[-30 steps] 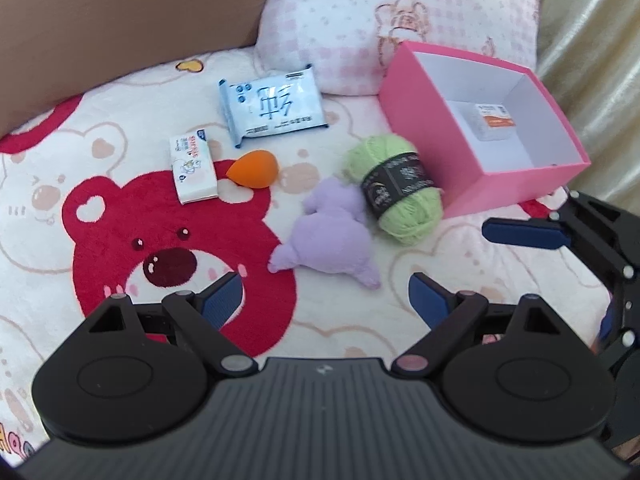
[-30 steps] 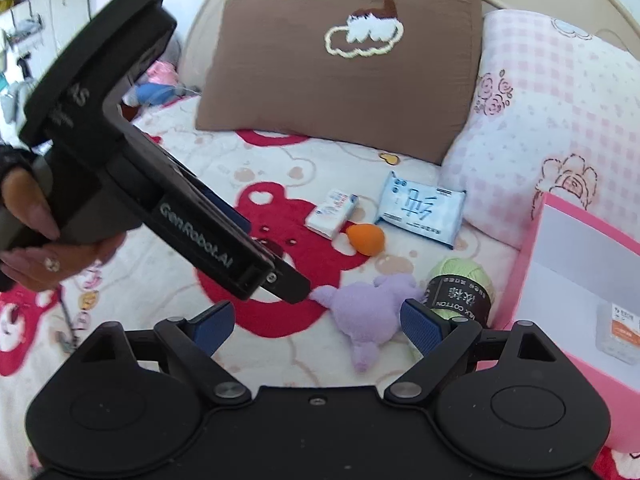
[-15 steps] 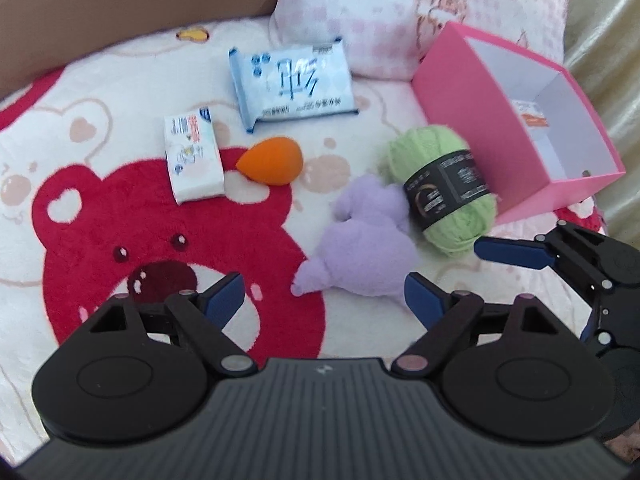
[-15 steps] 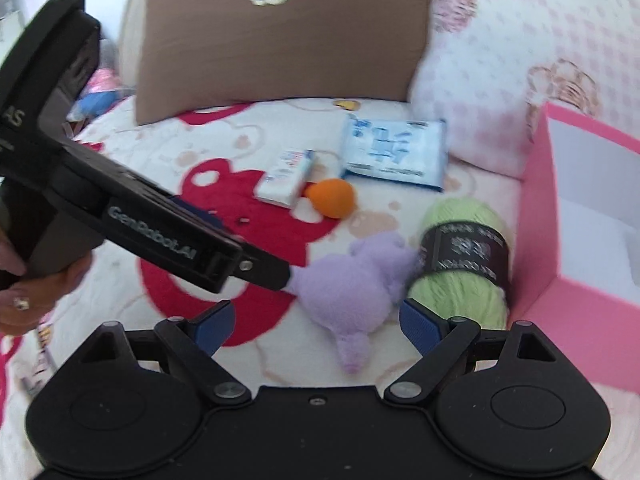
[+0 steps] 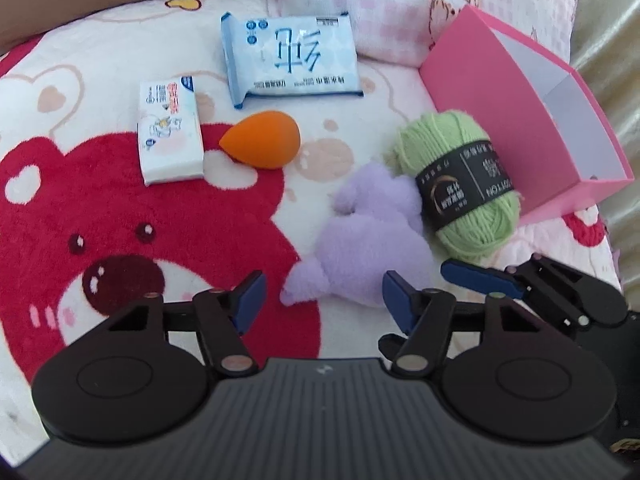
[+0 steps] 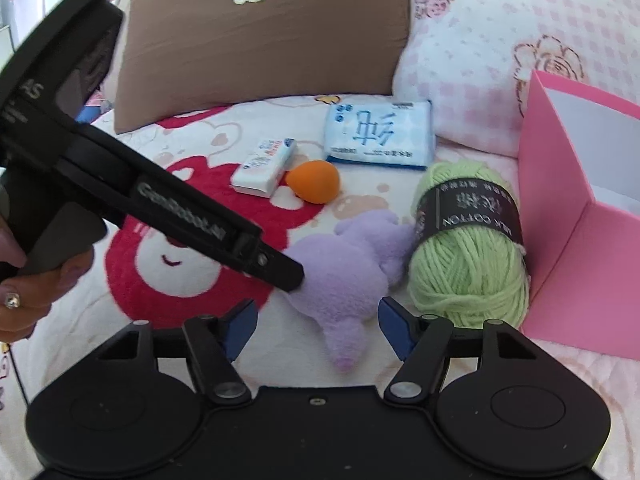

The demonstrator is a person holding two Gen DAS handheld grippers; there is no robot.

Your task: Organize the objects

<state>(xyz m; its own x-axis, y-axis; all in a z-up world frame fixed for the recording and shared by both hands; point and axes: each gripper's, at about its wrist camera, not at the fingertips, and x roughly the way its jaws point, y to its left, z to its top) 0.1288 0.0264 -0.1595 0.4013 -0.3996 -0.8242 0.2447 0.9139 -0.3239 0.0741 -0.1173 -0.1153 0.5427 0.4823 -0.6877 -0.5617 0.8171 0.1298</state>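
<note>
The bed [image 5: 100,60], spread with a fleecy blanket printed with a red bear face, carries everything here, and it is soft enough that things sit slightly sunk in. At about two o'clock in the left wrist view stands the pink box [image 5: 492,92], open side up and pushed against the pink checked pillow [image 5: 400,8]; in my judgement it is the bin the loose things are meant to go into, set at the edge so the middle stays free for picking. A brown pillow [image 6: 260,32] leans behind at twelve o'clock in the right wrist view. The blue wipes pack [image 5: 292,60] lies flat at twelve o'clock, near the checked pillow. The green yarn ball [image 5: 456,188] rests on its side at one o'clock, touching the box wall and the purple plush toy [image 5: 368,240], which lies flat just ahead of both tools. A small white tissue pack [image 5: 170,130] lies at ten o'clock, with the orange sponge [image 5: 262,144] just beside it. The left hand-held gripper [image 5: 324,300] has just been narrowing its jaws, which stand apart with the toy's lower end between them, pads not yet pressing. The right hand-held gripper [image 6: 316,320] has likewise been closing and is also apart, straddling the toy's tail end from the other side. A hand [image 6: 36,288] grips the left tool's handle at nine o'clock. Both tools converging on one soft toy looks like a two-sided pinch.
</note>
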